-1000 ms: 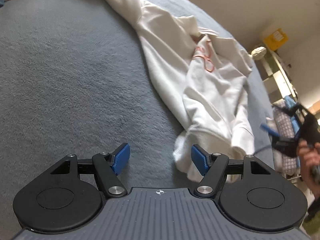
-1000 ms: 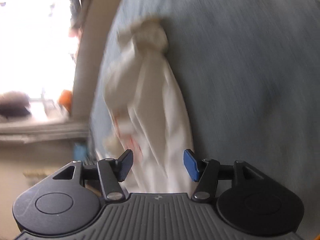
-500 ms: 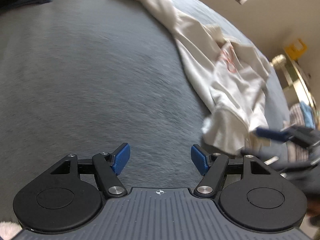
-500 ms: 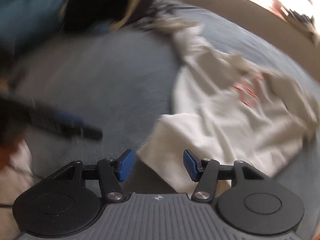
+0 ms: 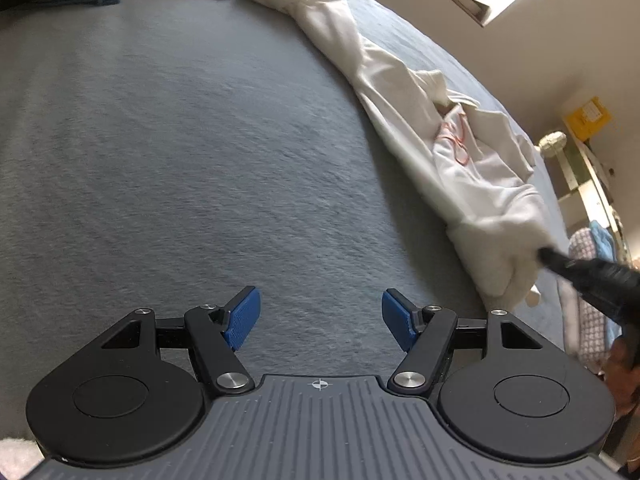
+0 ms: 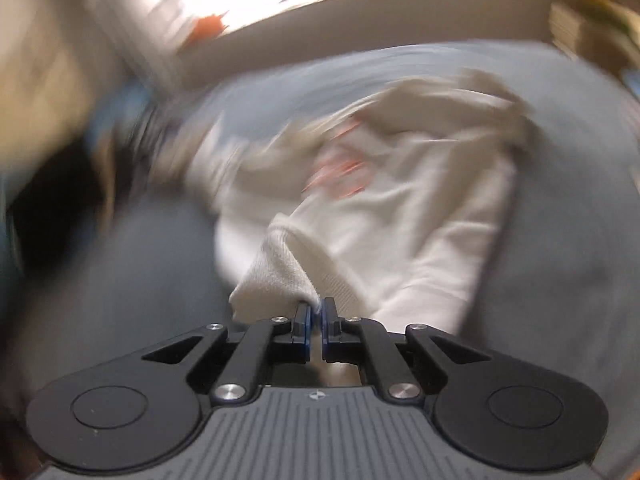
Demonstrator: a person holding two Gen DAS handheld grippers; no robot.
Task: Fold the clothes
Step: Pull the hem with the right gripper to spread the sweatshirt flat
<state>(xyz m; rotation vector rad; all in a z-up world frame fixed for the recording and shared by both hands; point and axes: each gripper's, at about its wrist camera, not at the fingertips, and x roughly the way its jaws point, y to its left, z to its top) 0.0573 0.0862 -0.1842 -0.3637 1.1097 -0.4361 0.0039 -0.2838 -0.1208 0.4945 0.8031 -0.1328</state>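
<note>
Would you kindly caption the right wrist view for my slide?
Right claw shut on the ribbed edge of a white sweatshirt lying on a grey bed cover.

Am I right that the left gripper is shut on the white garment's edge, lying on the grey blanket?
No, it is the right gripper shut on the white garment, per the right wrist view; the left gripper is open over the grey blanket.

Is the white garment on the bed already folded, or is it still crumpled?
Still crumpled. The white garment lies bunched in a long wrinkled strip across the grey bed, with no neat fold, and the right gripper pinches one ribbed edge.
</note>
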